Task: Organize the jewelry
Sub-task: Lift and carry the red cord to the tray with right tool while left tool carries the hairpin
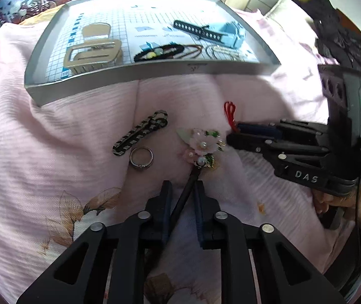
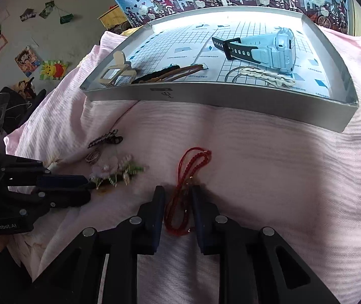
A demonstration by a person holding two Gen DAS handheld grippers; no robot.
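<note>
On the pink bedspread lies a hair stick with pink flowers and pearls (image 1: 202, 144) (image 2: 114, 171). Its black shaft runs slantwise between the fingers of my left gripper (image 1: 182, 190), which stands narrowly open around it. The flower is blurred in the right wrist view, beside the left gripper (image 2: 89, 187). A red bead bracelet (image 2: 188, 185) (image 1: 230, 114) lies between the fingers of my right gripper (image 2: 177, 195) (image 1: 231, 136), open by a small gap, tips on the cloth. A striped hair clip (image 1: 141, 133) (image 2: 104, 138) and a silver ring (image 1: 141, 157) (image 2: 93, 156) rest to the left.
A grey tray (image 1: 155, 76) (image 2: 205, 98) lies beyond on the bed and holds a beige claw clip (image 1: 93, 55), hair ties (image 1: 160, 52), a light blue watch (image 2: 269, 48) and a white bracelet (image 2: 264, 76). A person's hand (image 1: 332, 200) grips the right tool.
</note>
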